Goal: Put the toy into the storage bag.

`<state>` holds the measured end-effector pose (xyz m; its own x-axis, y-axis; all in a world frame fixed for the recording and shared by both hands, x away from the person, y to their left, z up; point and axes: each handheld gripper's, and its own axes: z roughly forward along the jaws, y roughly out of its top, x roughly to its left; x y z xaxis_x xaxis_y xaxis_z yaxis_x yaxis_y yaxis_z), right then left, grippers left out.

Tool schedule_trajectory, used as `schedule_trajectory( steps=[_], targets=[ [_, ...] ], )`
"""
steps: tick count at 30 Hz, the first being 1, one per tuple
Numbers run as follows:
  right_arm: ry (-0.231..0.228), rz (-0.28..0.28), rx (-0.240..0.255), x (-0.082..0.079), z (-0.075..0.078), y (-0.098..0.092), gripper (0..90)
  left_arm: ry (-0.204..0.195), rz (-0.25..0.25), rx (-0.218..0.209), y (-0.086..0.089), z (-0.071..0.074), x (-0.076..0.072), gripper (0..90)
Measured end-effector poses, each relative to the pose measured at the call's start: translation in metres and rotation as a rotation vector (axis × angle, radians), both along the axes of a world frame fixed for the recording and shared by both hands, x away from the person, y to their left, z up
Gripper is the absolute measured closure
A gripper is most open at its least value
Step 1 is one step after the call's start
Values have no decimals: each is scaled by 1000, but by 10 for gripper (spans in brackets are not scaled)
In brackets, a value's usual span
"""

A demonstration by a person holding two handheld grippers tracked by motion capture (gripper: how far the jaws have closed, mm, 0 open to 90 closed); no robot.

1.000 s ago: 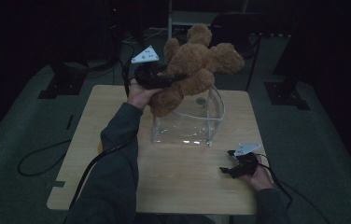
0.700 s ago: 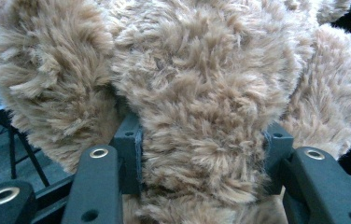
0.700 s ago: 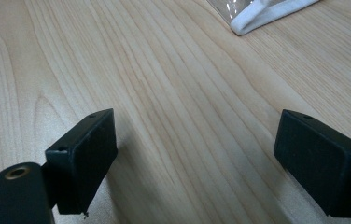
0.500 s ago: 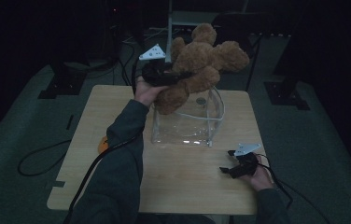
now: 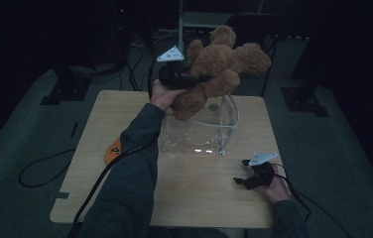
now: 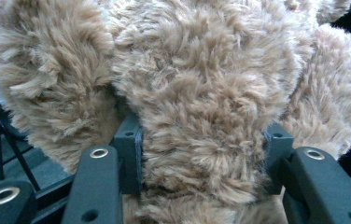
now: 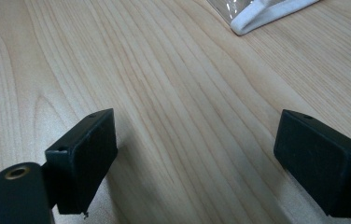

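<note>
High view, bear: plush teddy bear (image 5: 221, 67) held in the air above the far rim of the clear container (image 5: 199, 130), one leg hanging just over the opening.
High view, left gripper: left gripper (image 5: 187, 79) clamped on the bear's middle from the container's far-left side, forearm crossing the table (image 5: 100, 124) toward it.
High view, right gripper: right gripper (image 5: 250, 179) low over the wood, near side of the container, well apart from the bear.
High view, stray item: small orange object (image 5: 111, 151) left of the container, beside the sleeve.
Left gripper view, grip: black pads (image 6: 129, 156) pressed into brown fur (image 6: 201, 102) on both sides, body bulging between; firm hold, closed on the bear.
Right gripper view, claw: jaws spread wide over bare tabletop (image 7: 164, 93), nothing between; white-edged corner of the container (image 7: 267, 14) just ahead.
Step in hand, judged: lowering the bear into the container; best to centre it over the opening first, legs leading, then descend straight.
Edges: thin clear walls likely to tip or slide if limbs catch the rim; bear looks wider than the mouth, so limbs need tucking.
Open room: free space above the container and on its near side; right gripper well placed to steady the near wall.
</note>
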<state>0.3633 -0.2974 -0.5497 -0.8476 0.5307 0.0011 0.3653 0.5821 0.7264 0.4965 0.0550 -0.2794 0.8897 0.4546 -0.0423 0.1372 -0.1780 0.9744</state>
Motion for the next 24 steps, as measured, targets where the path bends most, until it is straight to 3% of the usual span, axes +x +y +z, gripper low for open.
schedule_trajectory(
  steps=[13,24],
  targets=[
    [1,0,-1,0,0,0,126,13,17,20,-9,-3,12,488],
    [1,0,0,0,0,0,126,47,17,43,-20,-15,19,488]
  ],
)
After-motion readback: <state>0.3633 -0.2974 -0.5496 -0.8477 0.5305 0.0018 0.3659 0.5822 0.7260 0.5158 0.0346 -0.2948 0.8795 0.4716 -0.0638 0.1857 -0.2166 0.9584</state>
